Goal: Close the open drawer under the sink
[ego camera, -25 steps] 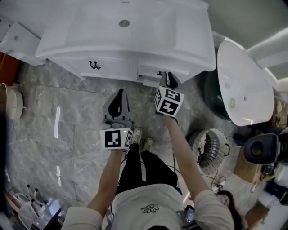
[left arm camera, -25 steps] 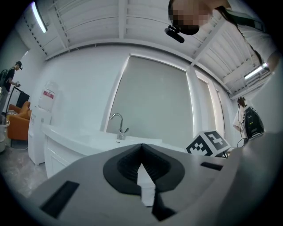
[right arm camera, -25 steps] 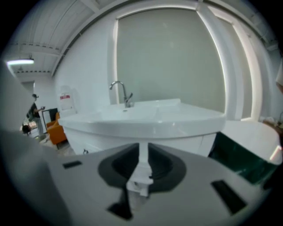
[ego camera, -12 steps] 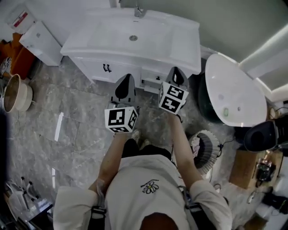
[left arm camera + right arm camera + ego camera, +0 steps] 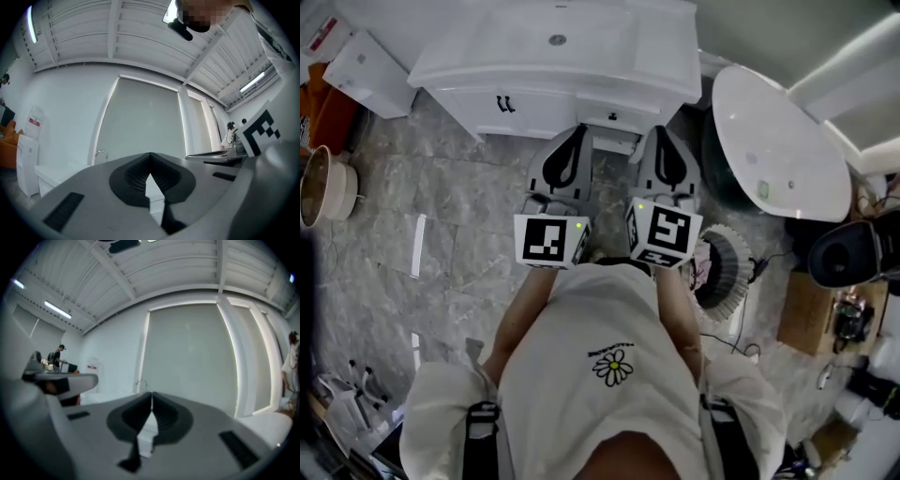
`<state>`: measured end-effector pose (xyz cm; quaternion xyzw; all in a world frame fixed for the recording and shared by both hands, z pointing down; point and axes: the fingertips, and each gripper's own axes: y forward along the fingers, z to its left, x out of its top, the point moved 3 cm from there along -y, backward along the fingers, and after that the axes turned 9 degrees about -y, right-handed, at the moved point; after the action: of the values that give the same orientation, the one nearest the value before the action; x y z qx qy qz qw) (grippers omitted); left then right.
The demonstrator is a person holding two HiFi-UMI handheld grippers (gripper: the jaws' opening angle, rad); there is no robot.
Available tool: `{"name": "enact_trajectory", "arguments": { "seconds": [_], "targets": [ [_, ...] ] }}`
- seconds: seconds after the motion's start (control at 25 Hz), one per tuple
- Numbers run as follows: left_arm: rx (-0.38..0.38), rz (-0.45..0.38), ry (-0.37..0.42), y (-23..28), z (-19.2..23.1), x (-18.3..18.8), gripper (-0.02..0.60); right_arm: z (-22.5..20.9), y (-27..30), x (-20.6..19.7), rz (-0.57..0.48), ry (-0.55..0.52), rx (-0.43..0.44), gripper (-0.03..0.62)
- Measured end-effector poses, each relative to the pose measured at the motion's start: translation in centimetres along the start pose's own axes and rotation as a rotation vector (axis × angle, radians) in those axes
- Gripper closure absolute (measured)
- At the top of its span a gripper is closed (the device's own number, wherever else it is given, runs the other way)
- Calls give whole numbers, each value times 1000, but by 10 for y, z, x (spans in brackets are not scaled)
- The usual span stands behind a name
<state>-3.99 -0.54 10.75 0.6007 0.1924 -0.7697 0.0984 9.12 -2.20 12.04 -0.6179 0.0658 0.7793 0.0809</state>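
Grey stone floor point(image 5: 441, 216) fills most of the head view. Person stands on it facing the white cabinet point(image 5: 534, 112) w/ sink point(image 5: 656, 56) on top, so the work is straight ahead & low. Oval white tub point(image 5: 778, 159) off to the right, not involved. Drawer point(image 5: 614, 141) sits right of the cabinet's dark door handles, under the sink. Its front looks a bit proud of the cabinet face; can't tell if it's fully home. Left gripper point(image 5: 577, 133) & right gripper point(image 5: 662, 133) are held side by side at chest height, roughly level, aimed at the wall over the sink, so prob. clear of the drawer, not pushing. Both pairs of jaws pressed together, nothing btwn them. Closed tips would suit a last shove if needed.
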Motion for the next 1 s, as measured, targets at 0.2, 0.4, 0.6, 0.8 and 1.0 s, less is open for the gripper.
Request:
{"name": "enact_trajectory", "arguments": {
  "seconds": [0.2,0.4,0.6,0.8,1.0],
  "targets": [
    [-10,14,11,-10,-9,-8,561,-1,-33,-15,25,30,4,563],
    [-17,11,20,-10,-8,-12,561,-2,-41,-25,37,81,44,563],
    [-10,-31,32,-12,-9,-4,561,-4,-47,-24,35,49,38,565],
    [-33,-48,42,-12,-17,-1,561,-3,-54,-23,27,49,41,565],
    [-54,-68,41,-12,-24,5,561,-6,-58,-16,4,36,26,565]
  ]
}}
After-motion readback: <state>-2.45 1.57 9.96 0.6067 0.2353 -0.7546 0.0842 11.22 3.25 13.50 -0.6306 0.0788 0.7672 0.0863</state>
